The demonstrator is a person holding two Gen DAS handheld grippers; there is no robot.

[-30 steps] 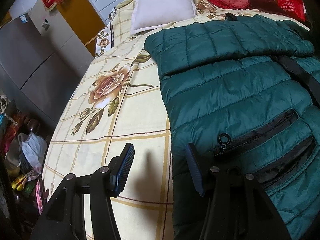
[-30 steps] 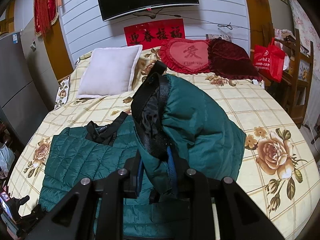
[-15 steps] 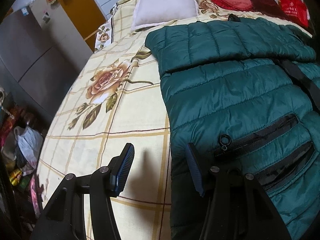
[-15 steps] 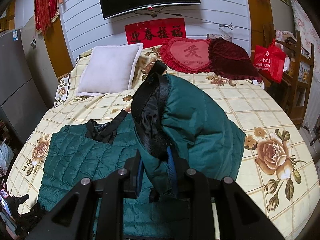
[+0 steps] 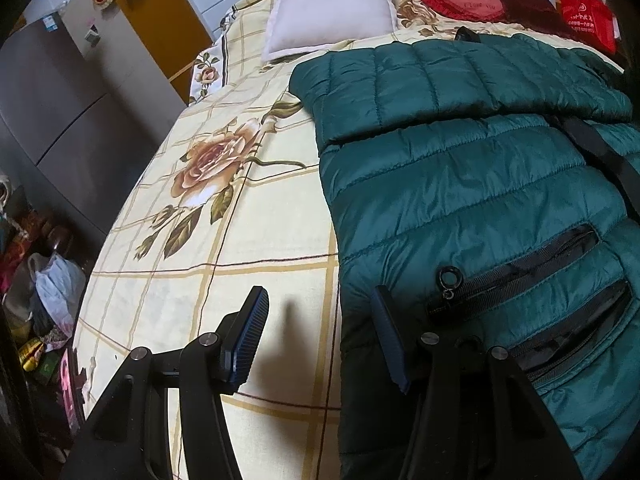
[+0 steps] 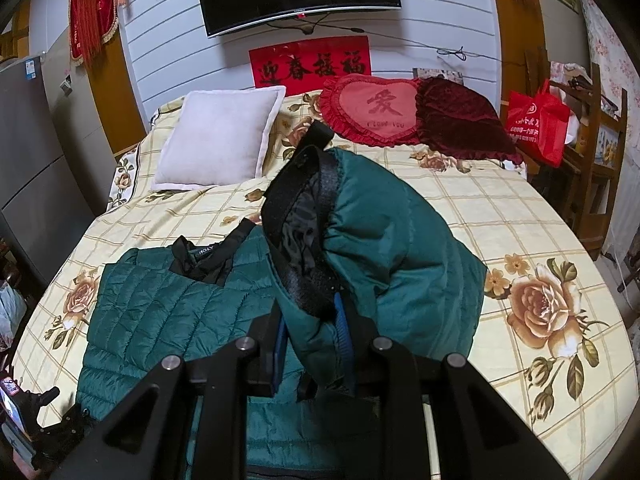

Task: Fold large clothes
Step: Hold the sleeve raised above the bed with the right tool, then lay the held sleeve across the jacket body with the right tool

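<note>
On the bed (image 6: 520,216) with the cream checked, rose-printed sheet, the dark teal quilted puffer jacket (image 5: 460,184) is lying spread flat, and I am partway through folding its right side over. My right hand-held gripper (image 6: 312,340) is pinching a bunched wad of the jacket's shell, lifting it so the black ribbed cuff or hem band (image 6: 296,216) is arching up above the rest of the garment. My left hand-held gripper (image 5: 320,336) is hanging spread wide at the jacket's left edge, one finger over bare sheet, the other over the fabric beside the black zipped pocket (image 5: 516,272); it is gripping nothing.

Judging the next move: I am carrying the raised flap across toward the middle and laying it flat, while the left side pins or grabs the edge to stop sliding.

Shell is looking slick, puffy, stitched in horizontal channels; likely slippery and springy, so the fold may bounce open. Black lining collar (image 6: 200,260) is showing at the neck. A white square pillow (image 6: 220,136) and a red heart-shaped frilled cushion (image 6: 376,112) are sitting well apart at the headboard.
</note>
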